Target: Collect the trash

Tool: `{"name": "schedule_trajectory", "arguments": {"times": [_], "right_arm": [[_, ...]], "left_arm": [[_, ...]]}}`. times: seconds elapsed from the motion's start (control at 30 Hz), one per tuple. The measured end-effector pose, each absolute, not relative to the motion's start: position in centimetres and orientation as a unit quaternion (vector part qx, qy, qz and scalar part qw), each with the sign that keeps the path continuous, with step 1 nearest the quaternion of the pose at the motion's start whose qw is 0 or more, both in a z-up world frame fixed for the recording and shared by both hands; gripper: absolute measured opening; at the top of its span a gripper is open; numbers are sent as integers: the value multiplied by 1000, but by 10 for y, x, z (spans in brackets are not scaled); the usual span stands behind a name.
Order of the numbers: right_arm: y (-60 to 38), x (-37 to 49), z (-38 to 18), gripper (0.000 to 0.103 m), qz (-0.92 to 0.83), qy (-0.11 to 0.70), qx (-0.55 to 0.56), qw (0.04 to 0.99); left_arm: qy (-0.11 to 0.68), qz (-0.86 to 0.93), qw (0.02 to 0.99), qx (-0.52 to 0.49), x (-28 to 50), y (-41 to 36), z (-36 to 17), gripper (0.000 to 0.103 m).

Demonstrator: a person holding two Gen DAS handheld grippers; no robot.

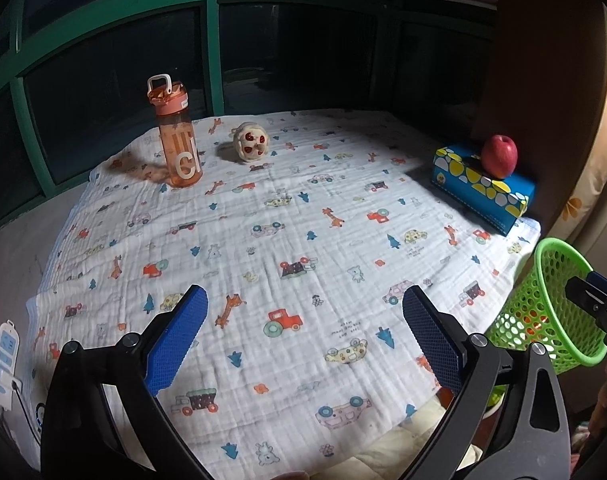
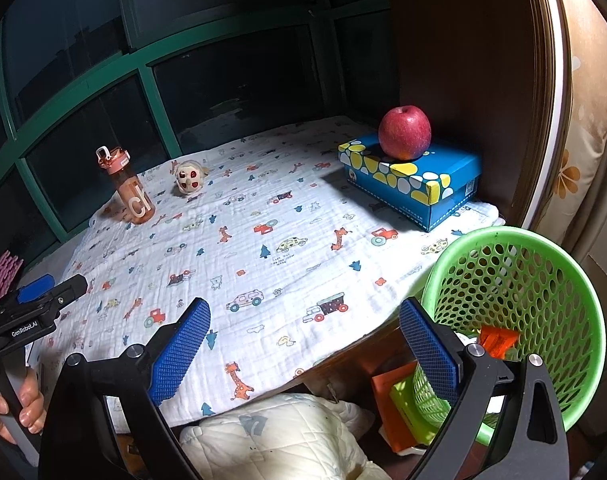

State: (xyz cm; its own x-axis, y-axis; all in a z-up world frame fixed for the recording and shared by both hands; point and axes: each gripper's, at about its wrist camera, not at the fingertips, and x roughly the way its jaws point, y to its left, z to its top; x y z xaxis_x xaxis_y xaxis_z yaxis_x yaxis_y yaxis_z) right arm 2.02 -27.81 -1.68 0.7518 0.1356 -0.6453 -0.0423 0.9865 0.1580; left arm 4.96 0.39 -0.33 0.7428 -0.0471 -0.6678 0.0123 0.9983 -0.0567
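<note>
Left wrist view: the left gripper (image 1: 305, 334) gapes wide and empty over the printed cloth (image 1: 263, 240); the green basket (image 1: 543, 312) sits at lower right.

Right wrist view: the right gripper (image 2: 305, 340) is wide and empty too, with orange trash (image 2: 499, 340) inside the green basket at lower right. That basket overhangs the cloth's edge, so a bump could tip it.

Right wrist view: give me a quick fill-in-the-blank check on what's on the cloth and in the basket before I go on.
1. The apple sits on top of the blue ____.
2. The orange wrapper lies inside the green ____.
3. The bottle stands upright beside the small ____, nearer the window.
4. The right gripper has its fingers ____, with nothing between them.

Missing words: box; basket; toy; open
</note>
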Motion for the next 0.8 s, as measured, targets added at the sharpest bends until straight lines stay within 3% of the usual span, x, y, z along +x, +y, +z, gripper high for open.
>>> {"name": "schedule_trajectory", "arguments": {"times": [0.8], "right_arm": [[-276,19,-19,93,48,351,66,933]], "left_arm": [[366,-16,930,-26,48,6,-7,96]]}}
